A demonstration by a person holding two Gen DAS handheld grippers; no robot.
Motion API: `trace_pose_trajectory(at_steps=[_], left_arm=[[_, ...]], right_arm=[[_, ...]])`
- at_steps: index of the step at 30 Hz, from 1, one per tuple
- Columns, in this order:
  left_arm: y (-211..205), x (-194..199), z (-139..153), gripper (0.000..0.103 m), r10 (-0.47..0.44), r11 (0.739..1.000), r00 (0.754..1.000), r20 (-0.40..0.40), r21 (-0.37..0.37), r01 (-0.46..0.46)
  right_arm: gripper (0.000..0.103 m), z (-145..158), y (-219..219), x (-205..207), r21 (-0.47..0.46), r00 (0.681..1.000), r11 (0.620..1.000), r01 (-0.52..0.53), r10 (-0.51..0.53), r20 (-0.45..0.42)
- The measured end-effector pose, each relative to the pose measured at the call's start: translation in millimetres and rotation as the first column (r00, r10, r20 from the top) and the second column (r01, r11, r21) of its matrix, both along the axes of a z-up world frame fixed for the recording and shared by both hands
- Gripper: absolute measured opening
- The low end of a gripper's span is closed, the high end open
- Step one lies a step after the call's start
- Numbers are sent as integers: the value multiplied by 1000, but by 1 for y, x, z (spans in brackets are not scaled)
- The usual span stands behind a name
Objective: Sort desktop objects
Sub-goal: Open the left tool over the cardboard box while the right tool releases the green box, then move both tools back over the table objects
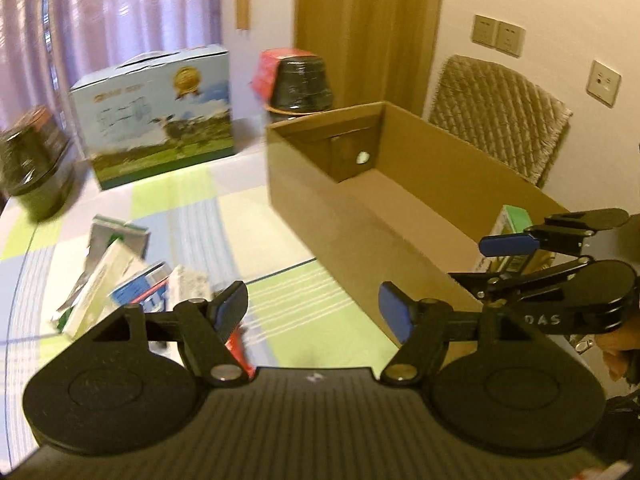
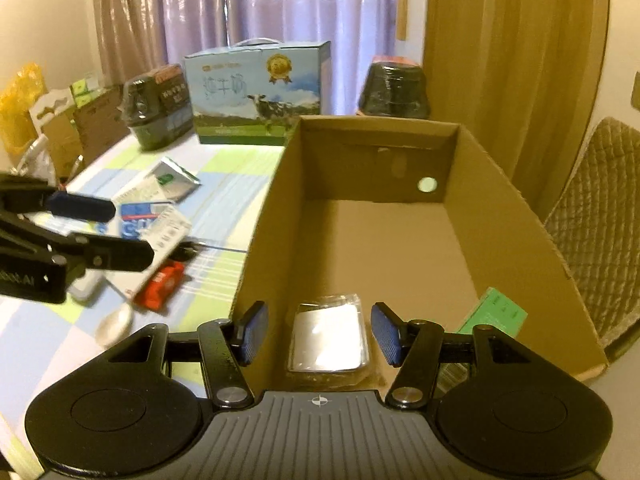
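Tablecloth (image 2: 224, 196): blurred packets (image 2: 160, 216) scattered
Cardboard box (image 2: 500, 208): clear tray (image 2: 328, 336), green carton (image 2: 496, 312) half hidden
Left gripper (image 1: 312, 312): spread, empty
Right gripper (image 2: 320, 332): spread, empty

Matt brown cardboard box (image 2: 500, 216); clear glossy plastic pack (image 2: 328, 338) inside it catching glare; silvery foil pouch (image 2: 176, 180) shining on smooth checked tablecloth (image 1: 192, 216); blue ribbed pads (image 2: 256, 334) on matt black plastic gripper (image 2: 320, 334); quilted cloth chair (image 1: 504, 112) looking rough
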State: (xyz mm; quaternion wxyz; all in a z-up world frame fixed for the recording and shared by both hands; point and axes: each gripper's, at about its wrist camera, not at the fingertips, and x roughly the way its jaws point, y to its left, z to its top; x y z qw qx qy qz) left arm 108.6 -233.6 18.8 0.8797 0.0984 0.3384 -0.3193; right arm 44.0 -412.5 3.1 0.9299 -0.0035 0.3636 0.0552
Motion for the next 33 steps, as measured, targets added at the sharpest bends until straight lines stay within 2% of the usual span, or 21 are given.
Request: trace_pose_trajectory(at_steps=[11,15,20,26,33], left_arm=[[71,-8,-5,69,116,993,993,-18,-7,-116],[95,-17,-4,73,145,989,989,-15,-12,-145],[121,-30,-5,75,177,984,984,-19,-17,-177],[148,-42,-12,77,215,976,976,-25,-4,-216],[184,-54,-22,84,274,962,961,-34,13,-274]], right_arm=[[55,4,58,4,15,999,999,-43,43,-2],[57,16,56,-6,54,1000,999,1,-2,20],[65,37,46,-36,67,996,996,54,-59,67],[69,49,29,-66,86,987,987,133,-140,80],[74,55,56,-89,144,986,983,113,-128,102]])
